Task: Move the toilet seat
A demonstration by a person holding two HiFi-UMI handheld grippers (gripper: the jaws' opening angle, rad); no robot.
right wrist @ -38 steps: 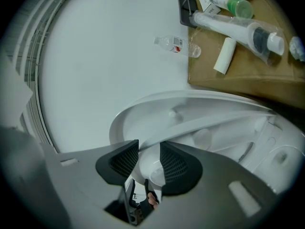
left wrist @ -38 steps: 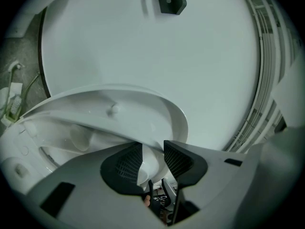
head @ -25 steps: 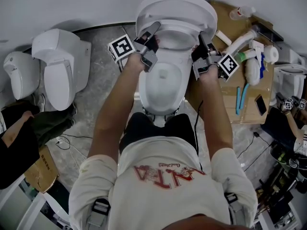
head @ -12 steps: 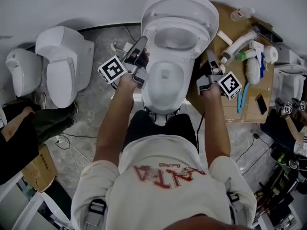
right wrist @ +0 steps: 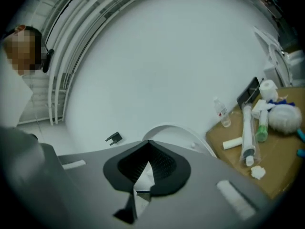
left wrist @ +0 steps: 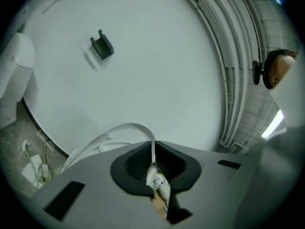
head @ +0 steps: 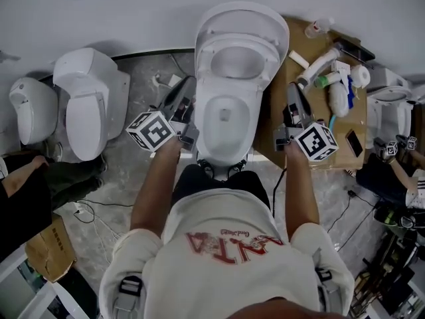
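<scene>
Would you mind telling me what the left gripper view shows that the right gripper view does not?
Only the left gripper view shows the neighbouring toilet and the grey floor with white cables. Only the right gripper view shows the brown tabletop with a plastic bottle, a long tube and a paper roll. Both show the white wall, the black bracket on it and the curved edge of the raised toilet seat.

Your glossy white ceramic toilet at centre, matt brown cardboard right of it, your cloth shirt below
</scene>
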